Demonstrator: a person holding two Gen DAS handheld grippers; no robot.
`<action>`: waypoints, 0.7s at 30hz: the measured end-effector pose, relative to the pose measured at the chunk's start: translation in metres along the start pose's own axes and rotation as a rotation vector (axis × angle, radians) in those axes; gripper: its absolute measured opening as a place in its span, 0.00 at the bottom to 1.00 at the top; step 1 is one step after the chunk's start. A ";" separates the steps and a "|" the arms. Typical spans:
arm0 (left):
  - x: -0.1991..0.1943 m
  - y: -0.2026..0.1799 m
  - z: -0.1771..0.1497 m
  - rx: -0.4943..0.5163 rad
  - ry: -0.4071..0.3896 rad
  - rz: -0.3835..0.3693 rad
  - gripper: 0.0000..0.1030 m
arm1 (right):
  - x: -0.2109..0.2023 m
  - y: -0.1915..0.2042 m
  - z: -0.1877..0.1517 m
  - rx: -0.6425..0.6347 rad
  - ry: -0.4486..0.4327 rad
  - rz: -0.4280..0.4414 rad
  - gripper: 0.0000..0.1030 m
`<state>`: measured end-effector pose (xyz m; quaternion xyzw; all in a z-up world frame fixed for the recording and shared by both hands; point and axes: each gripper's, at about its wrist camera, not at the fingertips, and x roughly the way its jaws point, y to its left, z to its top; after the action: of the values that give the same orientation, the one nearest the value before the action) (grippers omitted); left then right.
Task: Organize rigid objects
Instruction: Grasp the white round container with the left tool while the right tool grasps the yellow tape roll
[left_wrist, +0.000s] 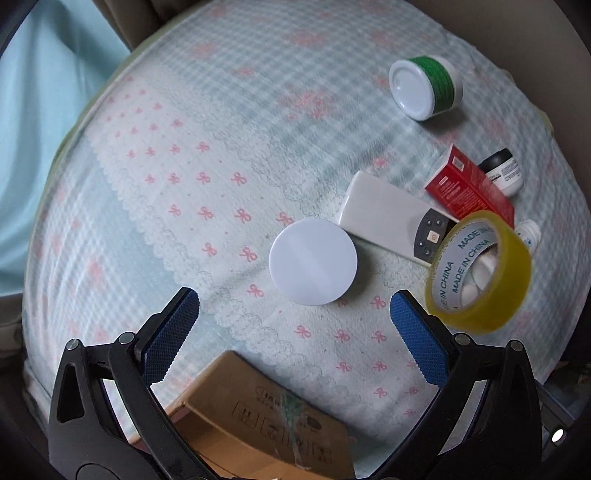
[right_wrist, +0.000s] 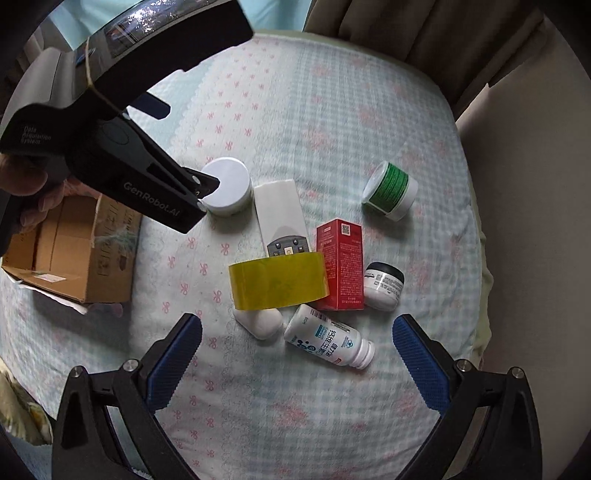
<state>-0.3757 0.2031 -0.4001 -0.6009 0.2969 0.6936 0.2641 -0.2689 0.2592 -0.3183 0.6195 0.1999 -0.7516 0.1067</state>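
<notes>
My left gripper (left_wrist: 295, 321) is open and empty, just short of a round white-lidded jar (left_wrist: 313, 260). Beside the jar lie a white remote (left_wrist: 384, 216), a red box (left_wrist: 467, 188), a small black-lidded jar (left_wrist: 504, 171), a yellow tape roll (left_wrist: 480, 269) and a green thread spool (left_wrist: 426, 86). My right gripper (right_wrist: 295, 354) is open and empty above a lying white pill bottle (right_wrist: 328, 341) and a small white case (right_wrist: 258, 320). The right wrist view also shows the tape roll (right_wrist: 279, 280), red box (right_wrist: 340, 264), remote (right_wrist: 280, 214), spool (right_wrist: 389, 190), white-lidded jar (right_wrist: 229, 190) and the left gripper's body (right_wrist: 147, 192).
An open cardboard box (left_wrist: 255, 417) sits under my left gripper; in the right wrist view the box (right_wrist: 74, 251) is at the left. Everything rests on a checked, bow-patterned cloth (right_wrist: 295, 122) over a bed. Curtains (right_wrist: 406, 29) hang behind.
</notes>
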 end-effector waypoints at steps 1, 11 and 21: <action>0.009 -0.002 0.001 0.009 0.012 -0.002 1.00 | 0.010 0.003 0.002 -0.010 0.016 0.000 1.00; 0.075 -0.011 0.009 0.039 0.105 -0.042 1.00 | 0.086 0.017 0.025 -0.055 0.158 -0.025 1.00; 0.093 -0.015 0.009 0.017 0.125 -0.090 0.67 | 0.114 0.009 0.034 -0.064 0.183 -0.011 0.99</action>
<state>-0.3843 0.2209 -0.4930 -0.6534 0.2913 0.6397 0.2812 -0.3189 0.2464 -0.4255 0.6806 0.2361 -0.6859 0.1034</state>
